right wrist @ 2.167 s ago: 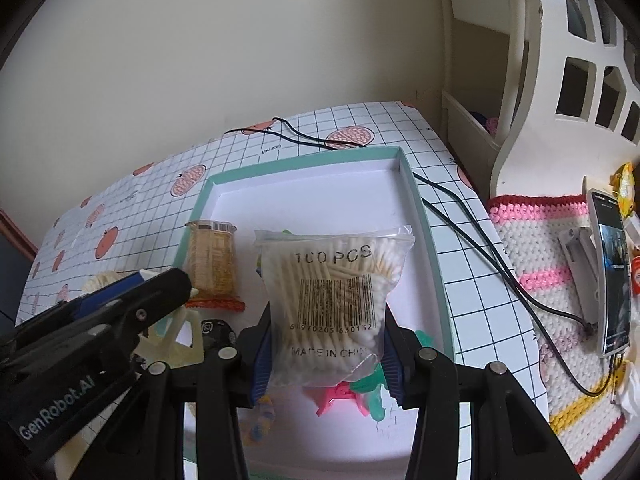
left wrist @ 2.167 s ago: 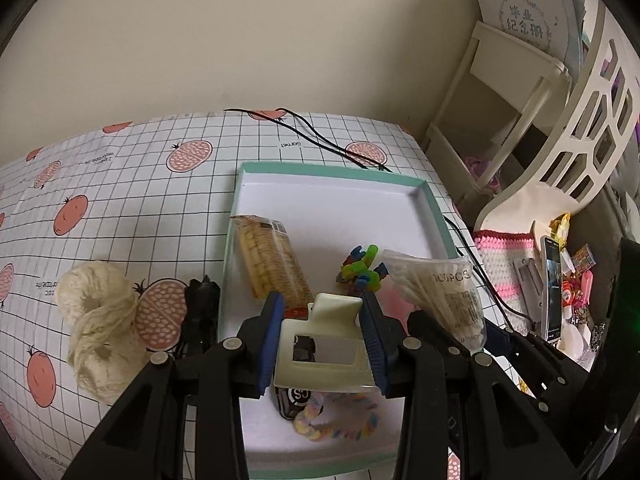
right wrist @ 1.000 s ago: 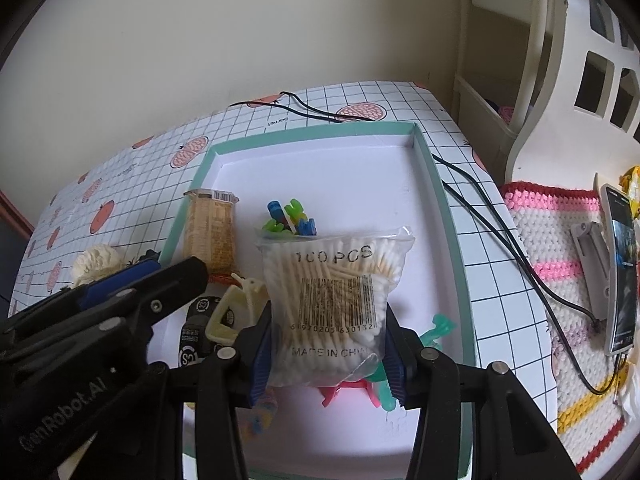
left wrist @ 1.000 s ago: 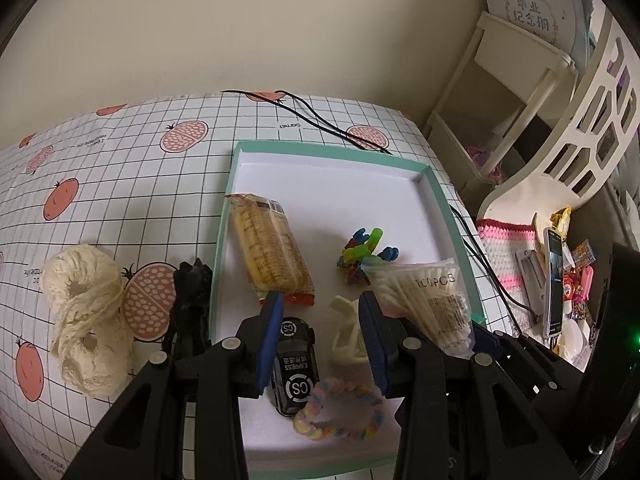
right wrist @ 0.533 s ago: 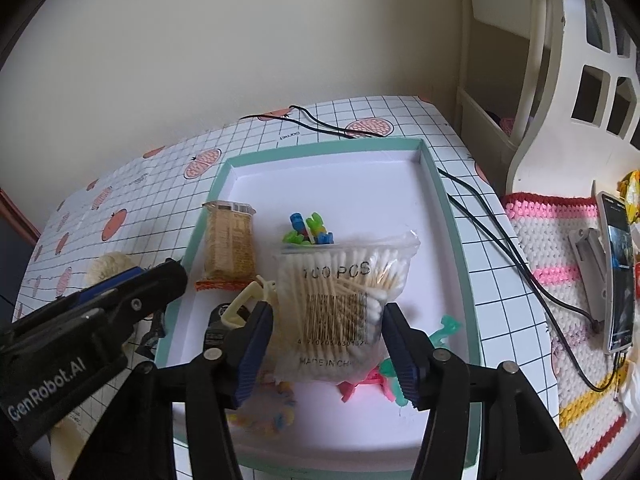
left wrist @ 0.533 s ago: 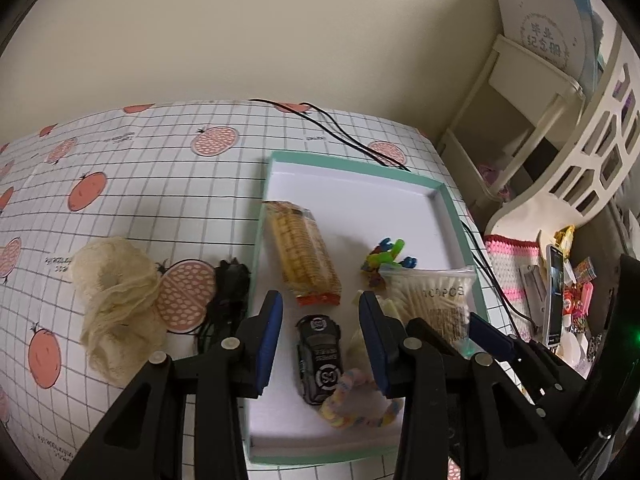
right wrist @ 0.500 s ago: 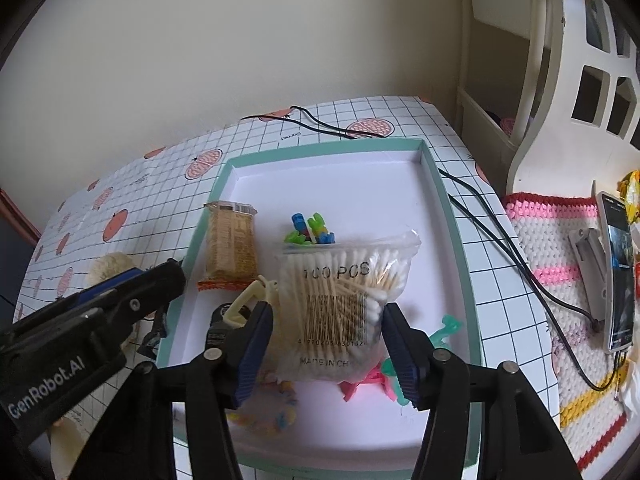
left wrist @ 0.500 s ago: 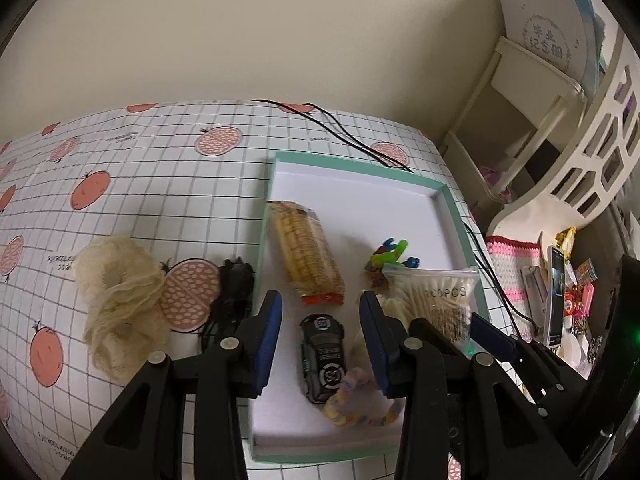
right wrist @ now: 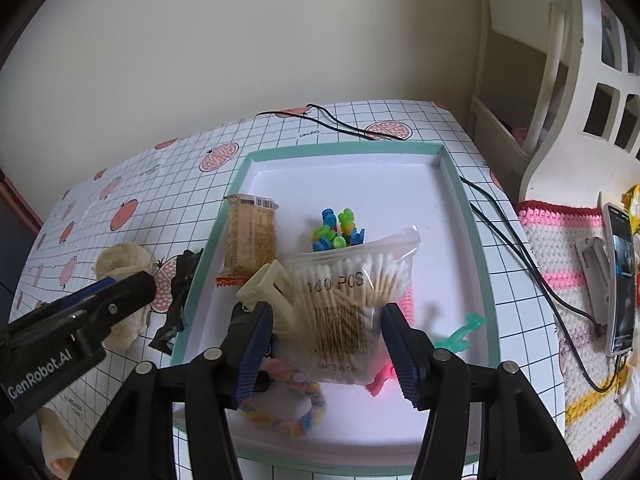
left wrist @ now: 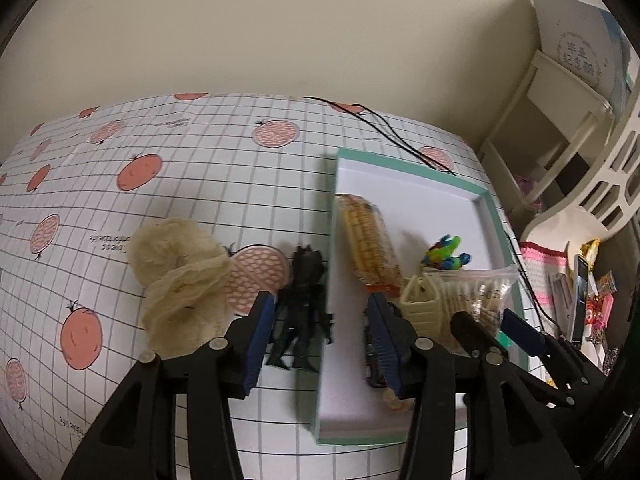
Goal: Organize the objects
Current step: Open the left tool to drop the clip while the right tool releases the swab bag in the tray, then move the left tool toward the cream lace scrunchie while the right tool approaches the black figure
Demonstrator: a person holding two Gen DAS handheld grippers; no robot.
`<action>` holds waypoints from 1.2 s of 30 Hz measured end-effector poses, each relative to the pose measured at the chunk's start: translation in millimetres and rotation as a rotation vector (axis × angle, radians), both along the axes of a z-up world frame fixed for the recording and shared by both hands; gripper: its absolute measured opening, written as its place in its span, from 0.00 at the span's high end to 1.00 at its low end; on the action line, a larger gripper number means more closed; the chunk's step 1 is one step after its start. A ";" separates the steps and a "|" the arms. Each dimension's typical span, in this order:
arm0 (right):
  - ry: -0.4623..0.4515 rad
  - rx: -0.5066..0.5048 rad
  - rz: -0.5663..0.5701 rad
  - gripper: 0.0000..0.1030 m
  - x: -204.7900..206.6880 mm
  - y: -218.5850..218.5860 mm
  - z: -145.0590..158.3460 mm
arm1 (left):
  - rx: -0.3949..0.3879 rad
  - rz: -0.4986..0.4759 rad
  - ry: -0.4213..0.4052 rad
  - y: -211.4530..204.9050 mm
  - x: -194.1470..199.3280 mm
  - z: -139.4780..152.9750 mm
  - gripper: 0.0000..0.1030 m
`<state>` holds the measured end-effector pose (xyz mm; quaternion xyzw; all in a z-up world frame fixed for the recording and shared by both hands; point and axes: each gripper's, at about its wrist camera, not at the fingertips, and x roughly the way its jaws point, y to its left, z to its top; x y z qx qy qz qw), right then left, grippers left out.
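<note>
Tray [left wrist: 490, 204] on gridded table [left wrist: 200, 184]

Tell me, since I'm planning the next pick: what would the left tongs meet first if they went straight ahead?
Probably the black toy figure lying on the table beside the teal tray: it sits between the open left tongs. Depth is hard to judge.

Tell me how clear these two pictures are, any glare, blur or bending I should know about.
Left wrist view: soft even light, no glare; fisheye bends the tablecloth grid and darkens the corners; the black toy figure reads as a dark, detail-poor shape. Right wrist view: sharp enough to read the print on the cotton swab bag, with faint sheen on its plastic; the tray rim bows.
</note>
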<state>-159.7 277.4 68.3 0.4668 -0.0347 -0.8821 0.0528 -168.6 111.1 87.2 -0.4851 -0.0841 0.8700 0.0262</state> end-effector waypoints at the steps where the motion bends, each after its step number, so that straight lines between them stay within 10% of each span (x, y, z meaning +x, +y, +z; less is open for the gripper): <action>1: -0.001 0.002 0.000 0.41 -0.1 -0.2 -0.4 | 0.001 0.010 -0.002 -3.3 0.0 -1.6 0.37; 23: -0.013 0.023 0.019 0.07 -2.0 -4.6 -8.1 | -0.043 0.113 -0.017 -31.3 0.7 -19.5 0.03; 36: 0.002 0.019 -0.001 0.00 -1.2 -2.8 -6.7 | -0.043 0.144 -0.005 -39.9 0.4 -18.5 0.03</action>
